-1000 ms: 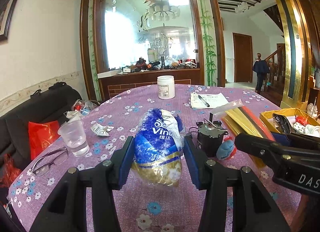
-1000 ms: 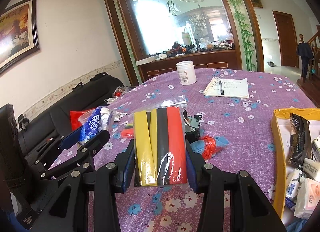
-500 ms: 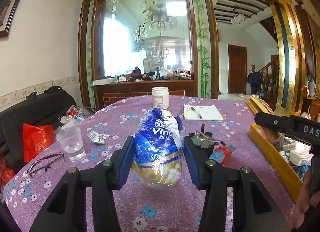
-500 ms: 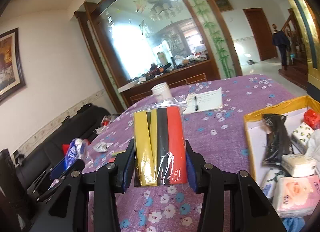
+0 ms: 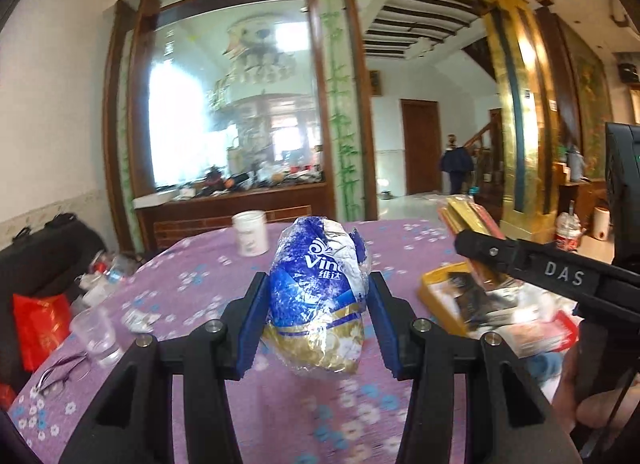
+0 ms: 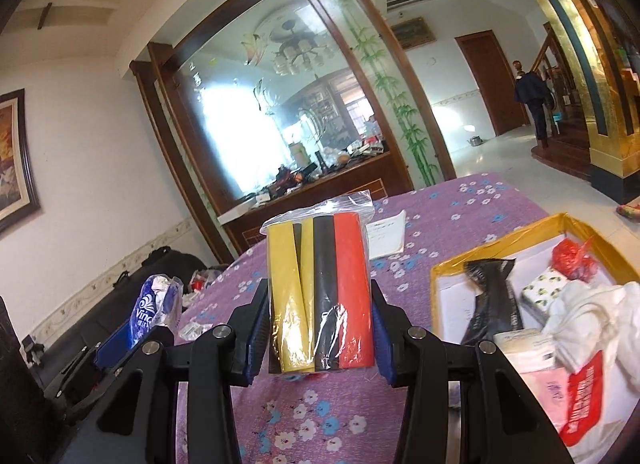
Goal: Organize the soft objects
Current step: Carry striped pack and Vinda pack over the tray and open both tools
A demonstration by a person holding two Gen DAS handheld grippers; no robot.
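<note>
Blue-and-gold crinkled plastic tissue pack sits pinched between the blue pads of the left gripper, lifted clear above the purple floral tablecloth. Over on the right, the right gripper clamps a clear plastic bag of yellow, black and red tubes, upright between its pads, also off the cloth. Just right of that bag lies the yellow-rimmed cardboard box, already crowded with a black pouch, white tissue packs and a red plastic wad. Behind the left gripper, a white plastic jar stands on the table; a clear plastic cup and glasses sit near the left edge.
</note>
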